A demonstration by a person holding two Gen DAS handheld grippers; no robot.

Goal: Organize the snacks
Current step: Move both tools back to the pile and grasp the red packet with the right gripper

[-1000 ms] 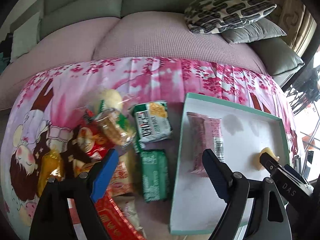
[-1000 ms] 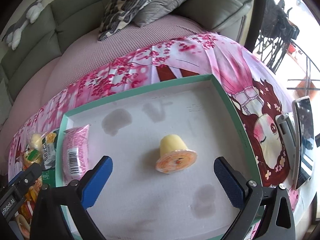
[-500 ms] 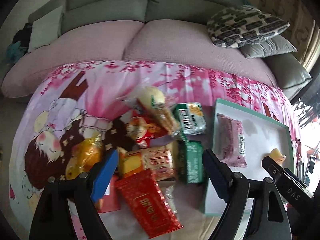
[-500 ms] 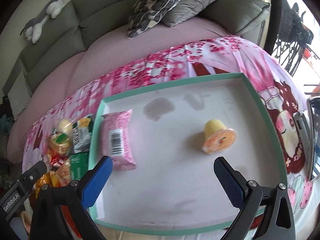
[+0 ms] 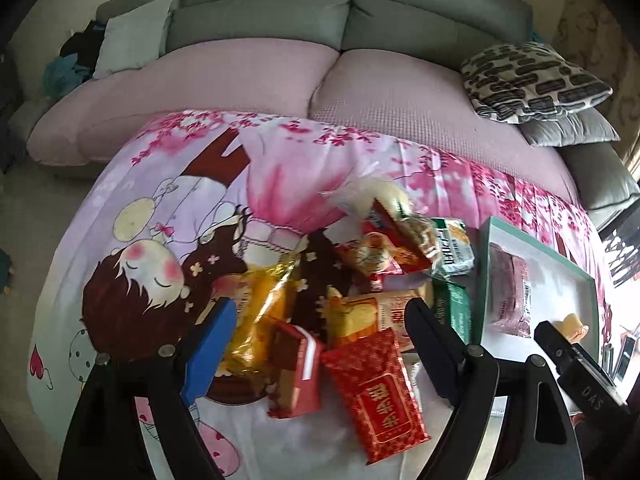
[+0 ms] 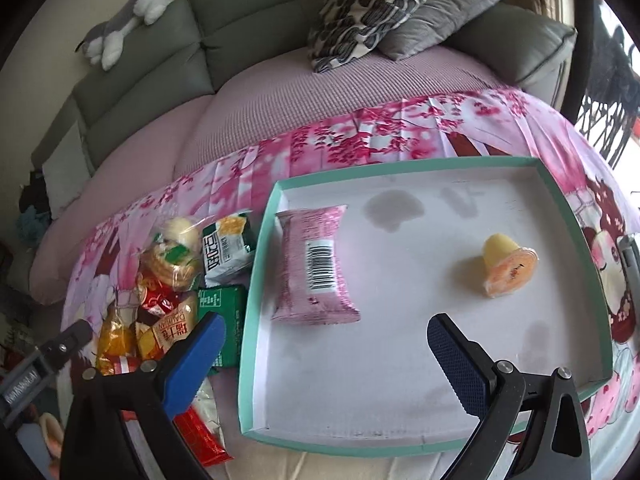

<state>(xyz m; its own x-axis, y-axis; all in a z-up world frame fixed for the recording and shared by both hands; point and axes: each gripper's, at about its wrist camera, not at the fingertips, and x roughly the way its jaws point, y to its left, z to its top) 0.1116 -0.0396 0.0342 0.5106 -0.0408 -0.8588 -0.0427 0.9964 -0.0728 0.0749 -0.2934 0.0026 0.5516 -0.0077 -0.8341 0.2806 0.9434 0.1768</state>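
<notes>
A pile of snack packets (image 5: 360, 280) lies on the pink printed cloth: a red packet (image 5: 376, 384), a yellow packet (image 5: 260, 312), a red box (image 5: 298, 372), green packets (image 5: 454, 312). My left gripper (image 5: 316, 344) is open and empty above this pile. A teal-rimmed white tray (image 6: 256, 272) holds a pink packet (image 6: 316, 268) and an orange jelly cup (image 6: 506, 270). My right gripper (image 6: 324, 356) is open and empty over the tray's near part. The tray also shows in the left wrist view (image 5: 484, 264).
A sofa with a pink seat cover (image 5: 240, 80) stands behind the table. A patterned pillow (image 6: 372, 4) and a grey pillow (image 6: 436, 16) lie at its right. A plush toy (image 6: 124, 20) rests on the sofa back. A phone (image 6: 630, 256) lies right of the tray.
My left gripper has moved left from the tray edge to above the snack pile. My right gripper has pulled back and left, so the pink packet and pile show more.
</notes>
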